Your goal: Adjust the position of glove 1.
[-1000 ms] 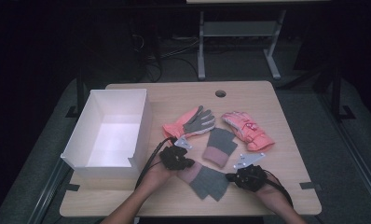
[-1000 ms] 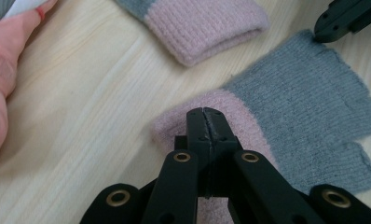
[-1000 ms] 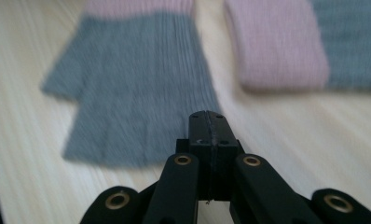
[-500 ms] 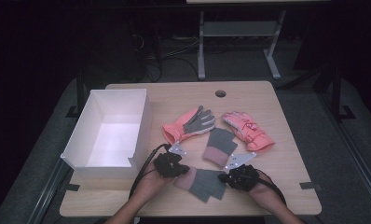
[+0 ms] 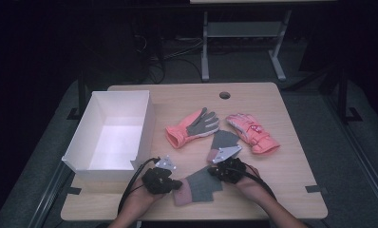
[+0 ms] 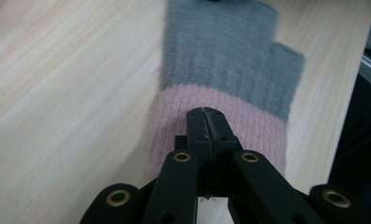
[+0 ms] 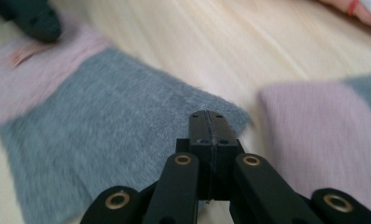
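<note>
a: what lay at the near edge of the wooden table?

b: a grey fingerless knit glove with a pink cuff, flat on the wood, just right of the front corner of the white cardboard box.

a: where did the left gripper stand?

b: over the pink cuff of that glove, box-side end; its black jaws were pressed together, and whether any wool was pinched between them could not be told. in the high view it sat at the glove's cuff.

a: and the right gripper?

b: at the glove's grey finger end, the end away from the box. its jaws met with no gap; a grip on the knit could not be confirmed. the high view placed it there too.

a: what else lay right of the box?

b: a second grey and pink knit glove, then a coral glove with a grey palm nearer the box, and a pink padded glove farthest from it.
</note>
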The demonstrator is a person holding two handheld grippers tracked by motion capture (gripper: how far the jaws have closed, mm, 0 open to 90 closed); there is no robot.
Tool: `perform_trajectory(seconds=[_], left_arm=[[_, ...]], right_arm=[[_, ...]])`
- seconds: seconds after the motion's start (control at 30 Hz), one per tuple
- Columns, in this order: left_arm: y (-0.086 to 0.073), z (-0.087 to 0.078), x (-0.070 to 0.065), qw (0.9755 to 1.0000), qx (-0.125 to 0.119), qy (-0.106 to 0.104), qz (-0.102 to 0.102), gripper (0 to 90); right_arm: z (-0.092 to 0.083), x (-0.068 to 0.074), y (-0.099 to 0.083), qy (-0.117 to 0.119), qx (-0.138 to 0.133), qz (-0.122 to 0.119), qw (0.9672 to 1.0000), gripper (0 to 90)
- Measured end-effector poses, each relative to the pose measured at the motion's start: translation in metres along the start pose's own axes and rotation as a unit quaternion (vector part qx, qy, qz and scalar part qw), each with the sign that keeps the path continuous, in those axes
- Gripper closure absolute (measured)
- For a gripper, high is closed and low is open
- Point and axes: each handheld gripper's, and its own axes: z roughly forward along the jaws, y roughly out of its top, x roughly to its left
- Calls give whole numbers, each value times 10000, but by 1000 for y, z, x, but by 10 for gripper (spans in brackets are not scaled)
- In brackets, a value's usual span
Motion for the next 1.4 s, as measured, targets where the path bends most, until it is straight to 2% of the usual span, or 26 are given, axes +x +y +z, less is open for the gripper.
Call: perform_trajectory(seconds=[0.07, 0.1, 0.13, 0.27, 0.4, 0.47, 0.5, 0.57, 0.67, 0.7, 0.77, 0.93, 0.97, 1.0, 1.03, 1.1, 1.17, 1.2, 1.27, 1.33, 1.4], left_arm=[[-1, 0, -1, 10000, -8, 4, -25, 897], [-2, -1, 0, 10000, 40, -17, 57, 897], [-2, -1, -1, 10000, 17, -35, 5, 897], [-2, 0, -5, 9999, 33, -120, 15, 897], [0, -1, -6, 9998, 48, -178, 61, 897], [1, -4, -4, 9998, -41, -186, 85, 897], [3, -8, -2, 9998, -137, -136, 29, 897], [5, -9, 1, 9998, -163, -76, 3, 897], [7, -8, 4, 9999, -156, 32, -4, 897], [8, -4, 6, 9999, -119, 95, -27, 897], [9, -2, 9, 9999, 11, 142, 62, 898], [9, 1, 9, 9998, 58, 154, 74, 897], [9, 1, 9, 9998, 43, 155, 71, 898], [8, 2, 8, 9999, -11, 141, -20, 898], [8, 2, 8, 9999, 12, 137, 10, 897], [7, 2, 8, 9999, 85, 107, 49, 897], [6, 3, 6, 10000, 48, 65, 9, 898], [6, 2, 7, 9999, 127, 51, 95, 897], [6, 2, 6, 9999, 111, 47, 81, 897], [4, 3, 3, 10000, 48, -21, -29, 897], [4, 3, 3, 10000, 43, -45, -12, 897]], right_arm=[[3, -1, 3, -8, -14, -43, 10000, 900], [9, -3, 10, -21, -1, -49, 10000, 900], [12, -4, 13, -34, -18, -54, 10000, 900], [22, -5, 23, -38, -88, -39, 9999, 900], [24, -6, 28, -49, -124, -70, 9999, 900], [20, -5, 28, -21, -190, -41, 9998, 900], [10, -3, 25, 20, -246, -10, 9997, 900], [-1, 0, 20, 68, -303, 17, 9995, 900], [-11, 6, 12, 105, -344, 27, 9994, 900], [-18, 13, 4, 211, -325, 42, 9992, 900], [-22, 21, -4, 293, -269, 52, 9992, 900], [-21, 35, -13, 464, -127, 8, 9988, 900], [-17, 37, -12, 508, -84, -45, 9987, 900], [-14, 38, -11, 515, -37, -55, 9987, 900], [-12, 39, -11, 502, 40, -71, 9987, 900], [-8, 38, -11, 506, 78, -86, 9987, 900], [-8, 37, -10, 435, 107, -155, 9989, 900], [-8, 36, -9, 430, 103, -113, 9990, 900], [-7, 35, -8, 416, 94, -95, 9990, 900], [-4, 30, -4, 365, 100, -92, 9992, 900], [-3, 29, -3, 346, 112, -78, 9993, 900]])
